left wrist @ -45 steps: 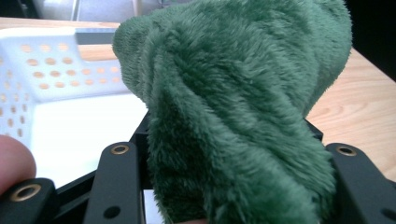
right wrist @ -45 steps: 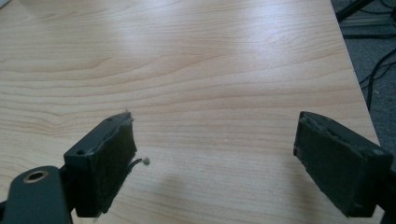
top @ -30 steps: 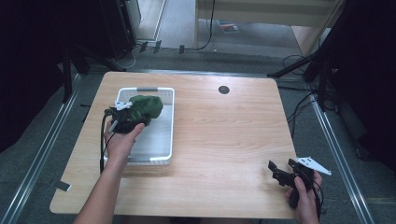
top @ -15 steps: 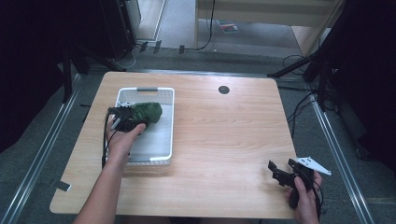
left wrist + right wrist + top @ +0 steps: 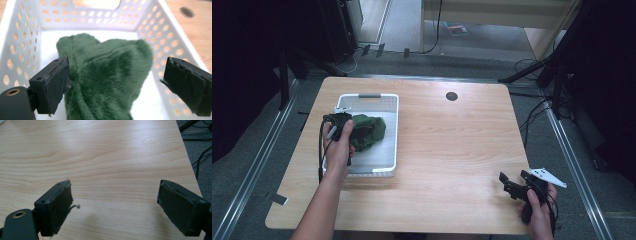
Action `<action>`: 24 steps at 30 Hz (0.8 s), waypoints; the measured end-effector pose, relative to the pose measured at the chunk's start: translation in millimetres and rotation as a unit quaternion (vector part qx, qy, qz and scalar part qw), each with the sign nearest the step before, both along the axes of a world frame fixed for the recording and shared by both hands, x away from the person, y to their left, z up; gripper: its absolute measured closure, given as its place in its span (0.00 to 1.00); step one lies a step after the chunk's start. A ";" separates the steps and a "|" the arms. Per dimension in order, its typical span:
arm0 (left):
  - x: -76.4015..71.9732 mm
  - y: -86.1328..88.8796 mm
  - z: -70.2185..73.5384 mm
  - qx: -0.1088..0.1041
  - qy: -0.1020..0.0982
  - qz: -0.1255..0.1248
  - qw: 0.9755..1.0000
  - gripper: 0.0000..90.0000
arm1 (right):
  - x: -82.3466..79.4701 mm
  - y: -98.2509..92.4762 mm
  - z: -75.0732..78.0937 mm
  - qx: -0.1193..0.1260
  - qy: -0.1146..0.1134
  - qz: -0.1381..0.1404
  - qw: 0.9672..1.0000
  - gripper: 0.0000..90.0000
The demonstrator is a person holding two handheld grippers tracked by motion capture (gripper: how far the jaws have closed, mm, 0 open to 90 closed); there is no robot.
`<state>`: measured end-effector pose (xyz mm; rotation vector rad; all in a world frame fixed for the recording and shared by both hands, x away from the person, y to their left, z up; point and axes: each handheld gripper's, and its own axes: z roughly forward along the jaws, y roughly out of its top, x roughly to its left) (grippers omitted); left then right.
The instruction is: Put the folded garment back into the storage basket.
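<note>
Green plush cloth, bunched in a soft heap on the floor of the white perforated basket, toward its far half, near the tabletop's left edge. Slumped under its own weight rather than hanging, so apparently set down and let go. Left hand-held gripper poised over it inside the basket, jaws just opened wide with the cloth between them: in the left gripper view, one pad brushing the fur at most, the other well clear of it, so no squeeze on the fabric. Basket itself long side running from near edge to far edge, handle slot at the far wall, walls keeping the cloth contained, probably the reason for dropping it there. Round dark grommet near the tabletop's far edge, well apart from everything. Right hand-held gripper parked by the near right corner, jaws spread apart over bare wood with nothing between, seemingly idle while the left does the work; a wisp of lint on one pad. No brand, label or legible writing anywhere on cloth, basket or grippers.
</note>
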<state>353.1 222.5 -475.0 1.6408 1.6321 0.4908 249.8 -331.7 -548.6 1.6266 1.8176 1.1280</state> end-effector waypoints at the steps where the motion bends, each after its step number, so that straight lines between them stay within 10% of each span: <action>1: -1.4 0.4 1.9 -0.005 -0.010 0.002 1.000 0.08 | 0.0 0.0 0.0 0.001 0.000 0.000 1.000 0.14; 24: -61.7 10.3 37.9 -0.017 -0.108 -0.038 0.993 0.00 | -0.1 0.0 -0.1 -0.001 -0.002 0.001 1.000 0.15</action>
